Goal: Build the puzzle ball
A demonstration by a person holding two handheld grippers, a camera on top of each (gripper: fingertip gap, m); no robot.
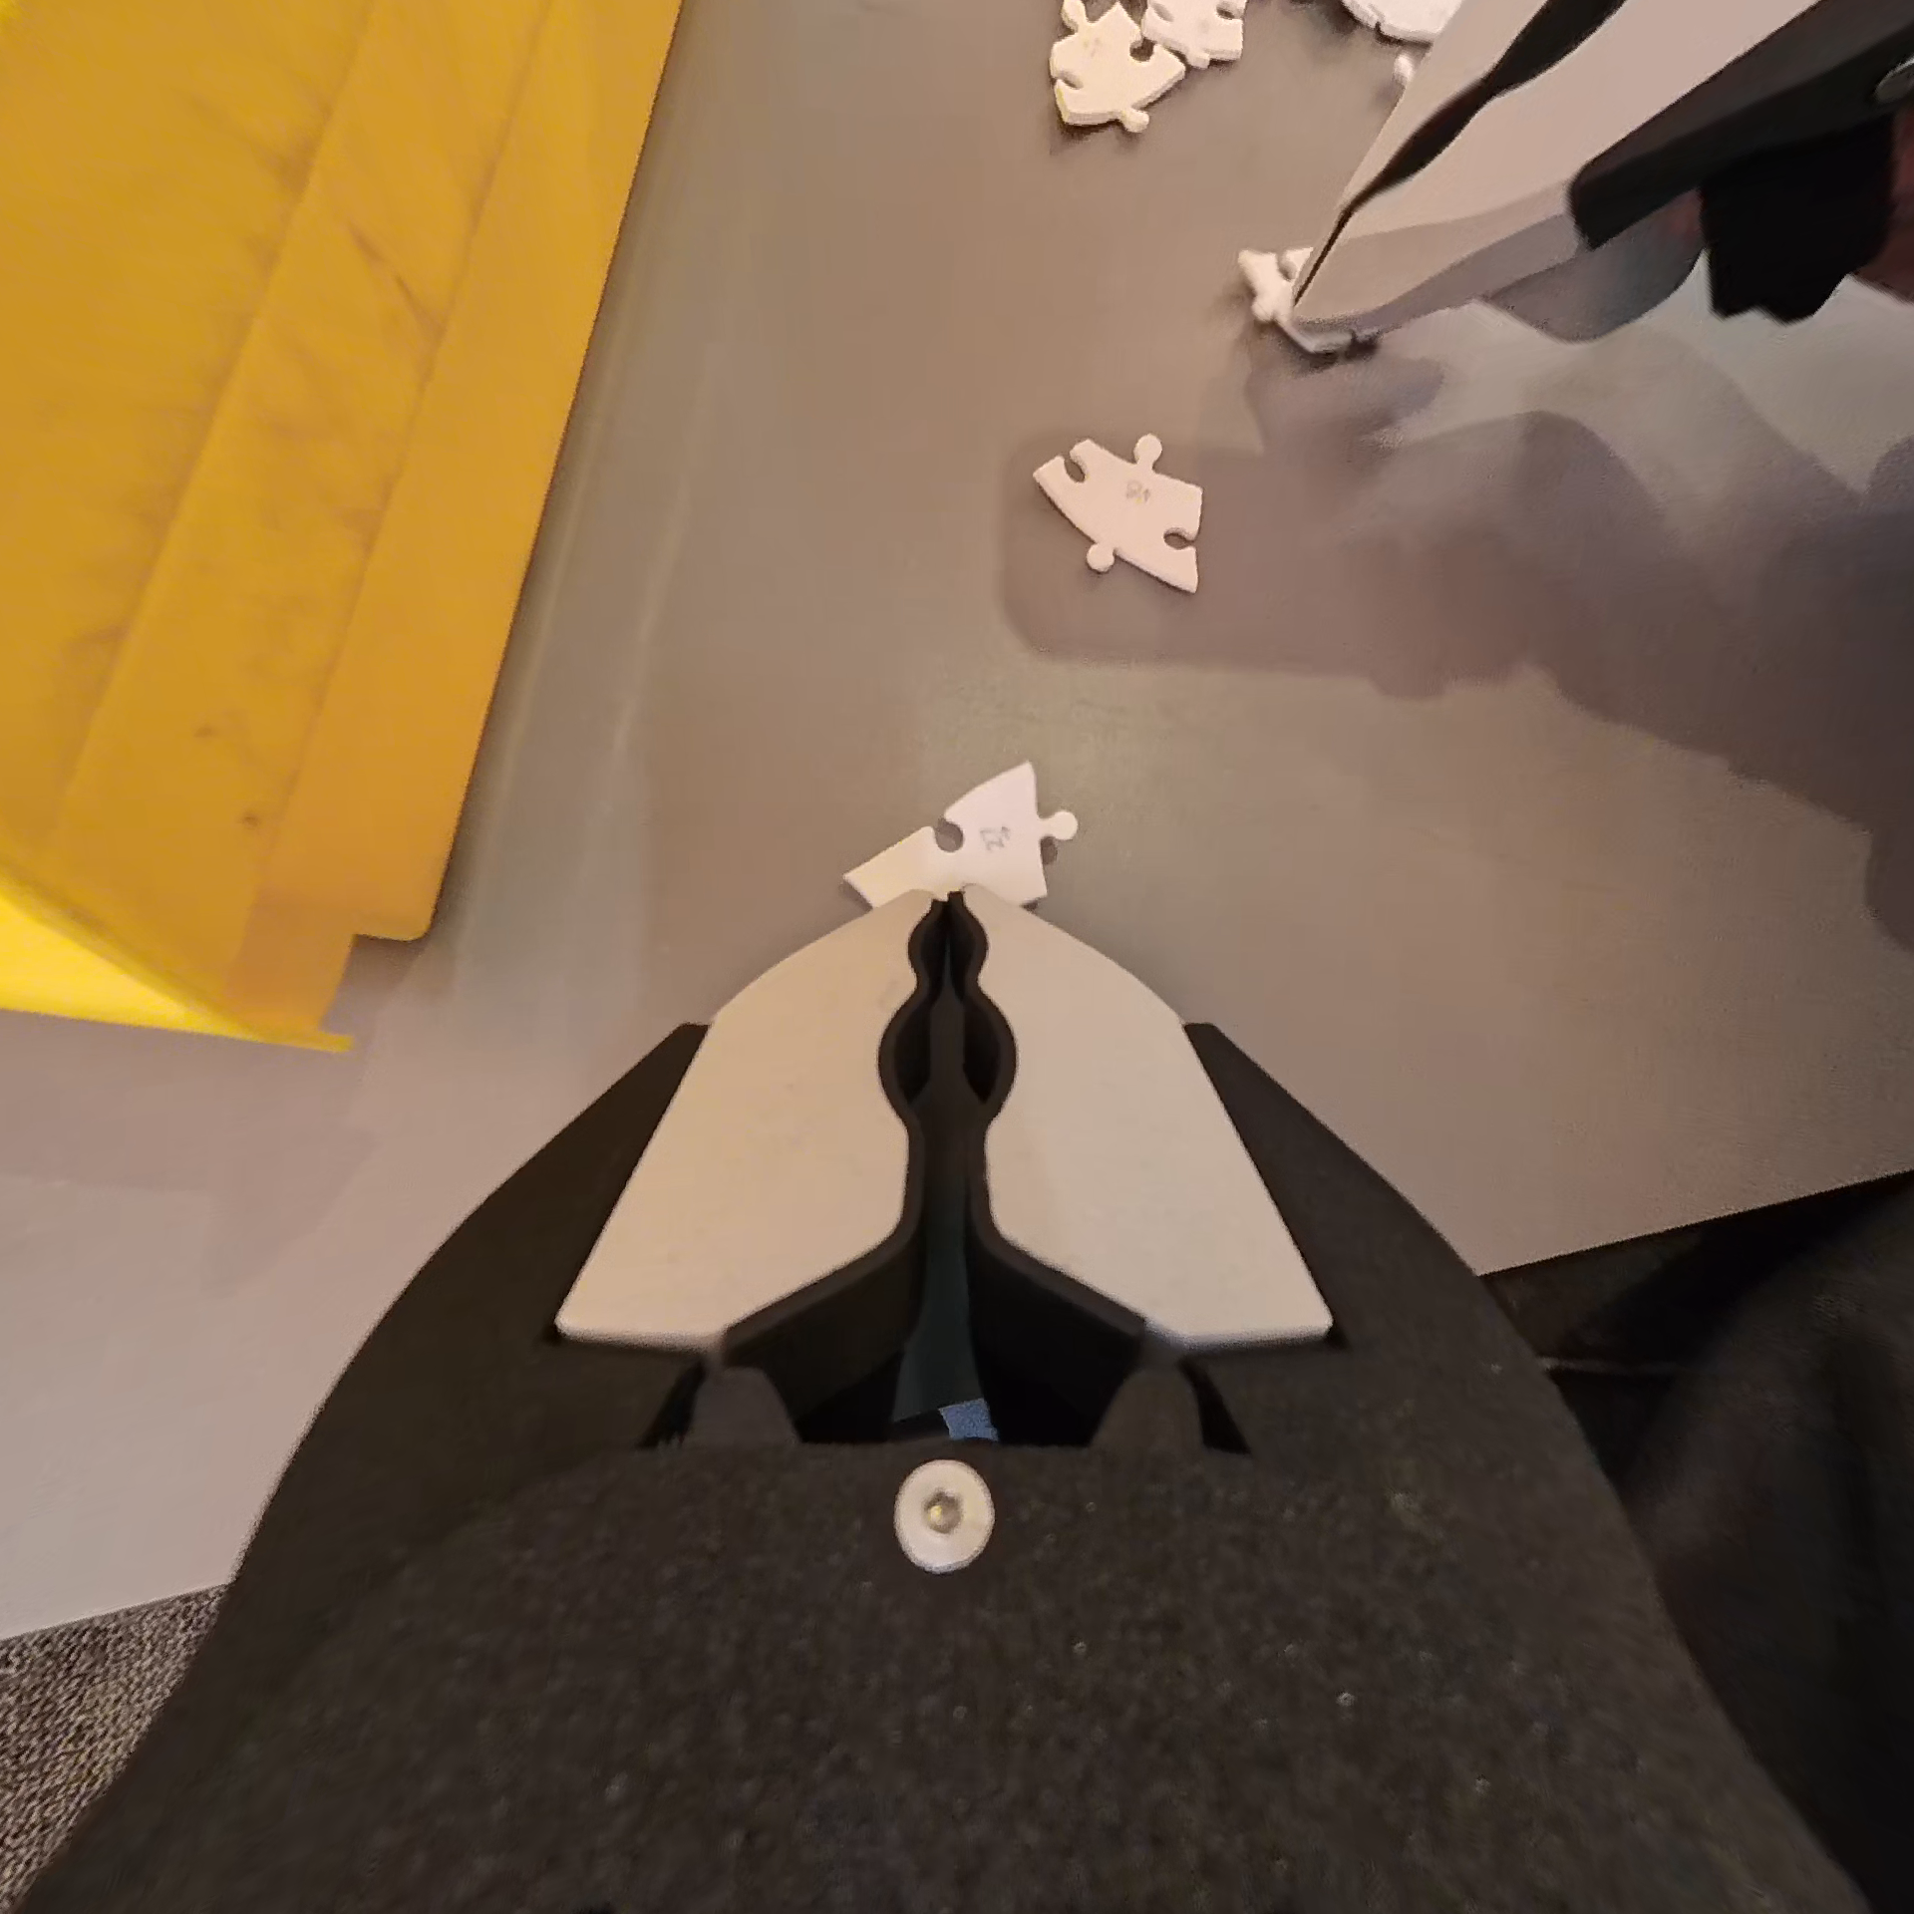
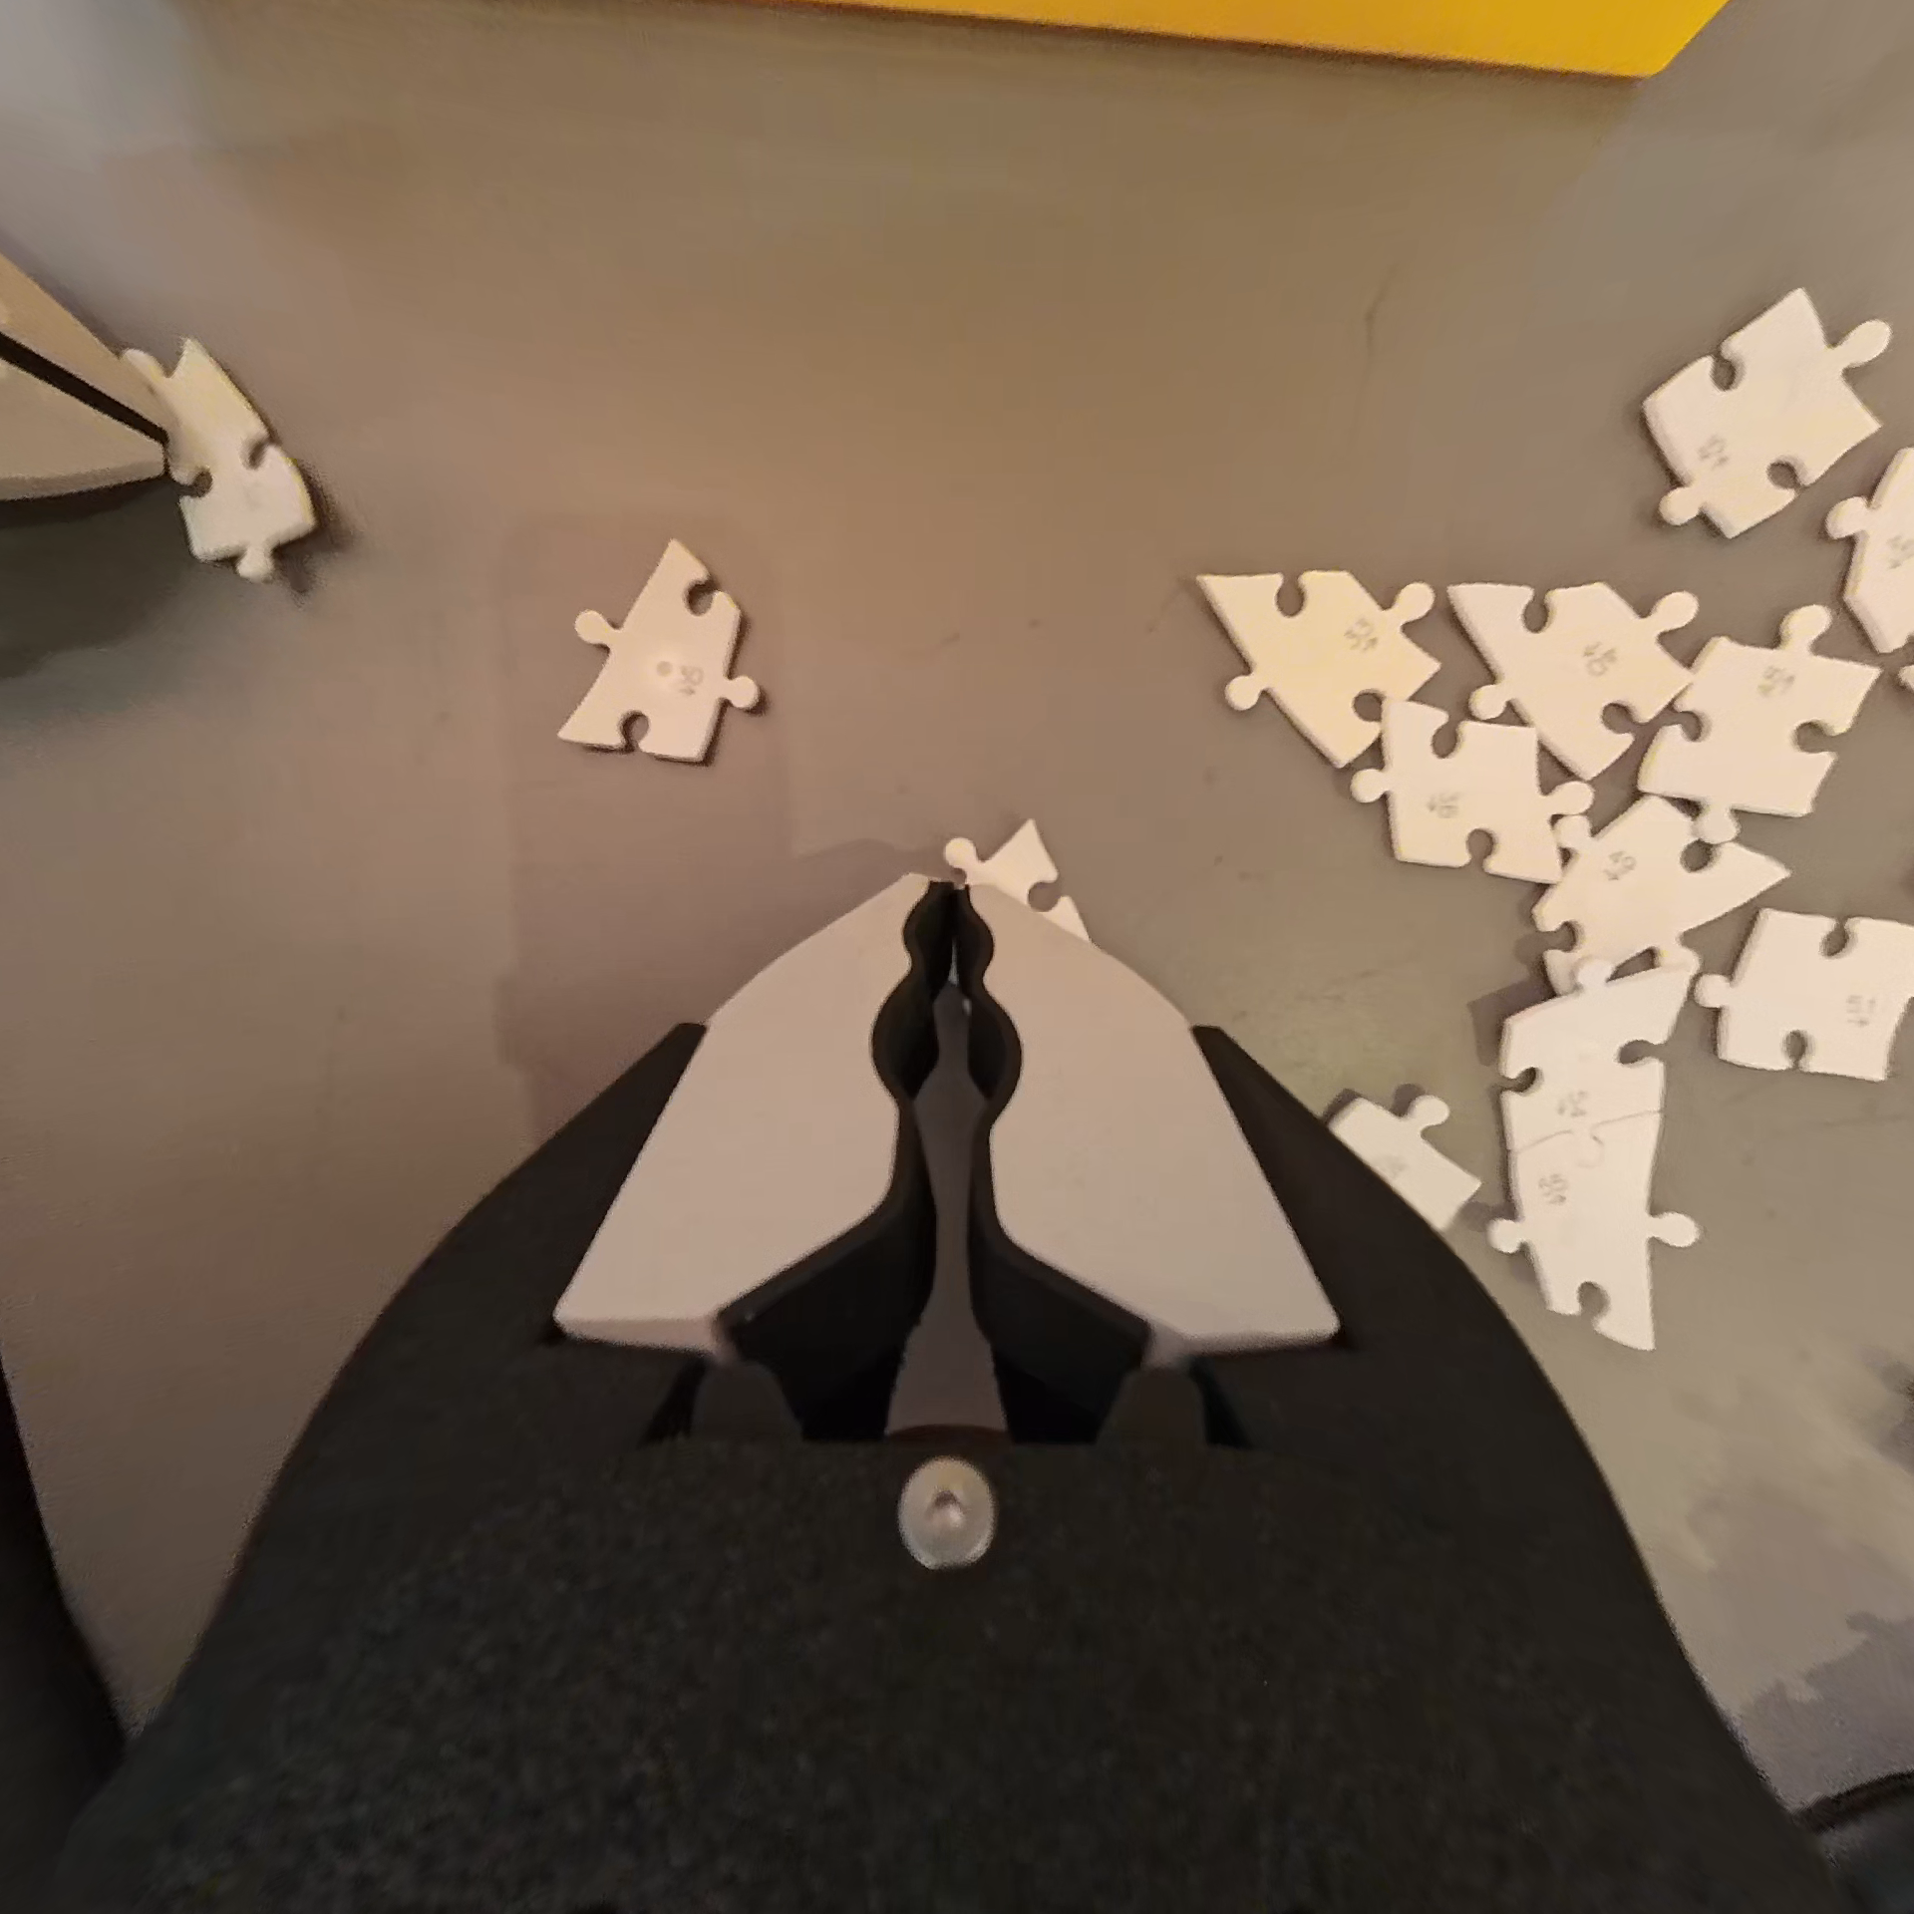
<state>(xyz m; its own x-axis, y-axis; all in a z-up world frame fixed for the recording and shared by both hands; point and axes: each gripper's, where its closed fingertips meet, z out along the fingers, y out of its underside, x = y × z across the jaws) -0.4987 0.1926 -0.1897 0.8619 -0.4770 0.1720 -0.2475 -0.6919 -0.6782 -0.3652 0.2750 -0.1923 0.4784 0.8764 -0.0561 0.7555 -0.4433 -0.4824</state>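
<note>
White curved puzzle pieces lie on a grey table (image 1: 829,466). My left gripper (image 1: 951,903) is shut on one white piece (image 1: 984,839) by its edge and holds it above the table. It also shows at the left edge of the right wrist view (image 2: 155,445) with its piece (image 2: 243,471). My right gripper (image 2: 953,896) is shut on another white piece (image 2: 1020,865), low over the table. It shows at the top right of the left wrist view (image 1: 1315,311) with its piece (image 1: 1276,290). A single loose piece (image 2: 663,658) lies between the two grippers (image 1: 1129,513).
A heap of several loose pieces (image 2: 1595,746) lies to the right of my right gripper, with two joined pieces (image 2: 1574,1160) near it. A yellow bin (image 1: 259,414) stands at the table's left. The table edge (image 1: 1657,1227) is near, at the lower right. The gap from one gripper's tips to the other's is roughly 15 centimeters.
</note>
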